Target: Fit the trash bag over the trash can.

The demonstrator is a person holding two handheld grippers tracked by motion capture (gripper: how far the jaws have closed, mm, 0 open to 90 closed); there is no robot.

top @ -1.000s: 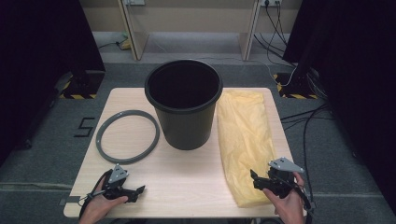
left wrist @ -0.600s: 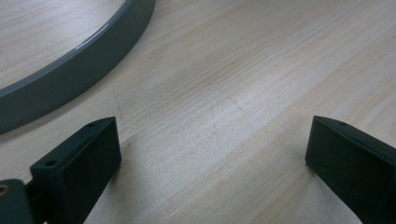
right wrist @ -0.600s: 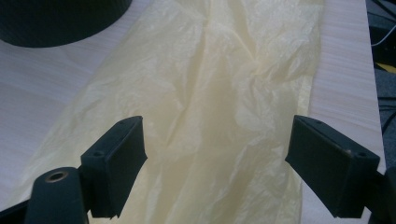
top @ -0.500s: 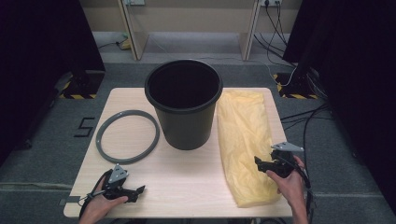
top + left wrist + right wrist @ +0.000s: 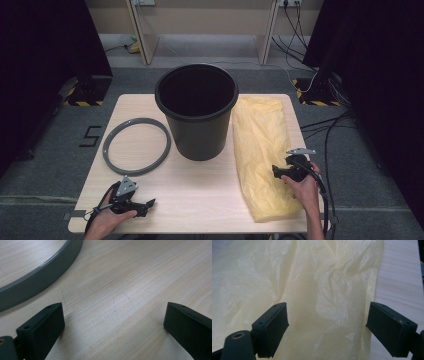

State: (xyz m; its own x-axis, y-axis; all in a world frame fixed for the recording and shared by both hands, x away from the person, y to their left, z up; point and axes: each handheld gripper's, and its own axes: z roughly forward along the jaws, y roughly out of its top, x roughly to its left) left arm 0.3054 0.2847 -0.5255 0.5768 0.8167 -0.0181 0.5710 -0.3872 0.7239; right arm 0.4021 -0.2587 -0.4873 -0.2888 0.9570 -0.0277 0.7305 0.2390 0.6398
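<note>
A black bucket [image 5: 197,112] stands upright at the middle of the wooden table [image 5: 200,190]. To its right lies a flat yellow plastic bag [image 5: 260,150], spread lengthwise. A grey ring [image 5: 136,145] lies to the bucket's left, and its rim [image 5: 40,277] curves past in the left gripper view. My right gripper [image 5: 276,172] hovers over the bag's near half, open, with the bag [image 5: 327,290] between its wide jaws. My left gripper [image 5: 150,203] rests open on bare wood [image 5: 115,307] near the table's front left edge.
Cables [image 5: 330,145] trail on the grey floor right of the table. A wooden frame [image 5: 200,30] stands behind it. A black mark shaped like a 5 [image 5: 90,136] is on the floor at the left.
My right gripper has moved up and away from the front edge, onto the bag's near half. The left gripper has stayed put.
</note>
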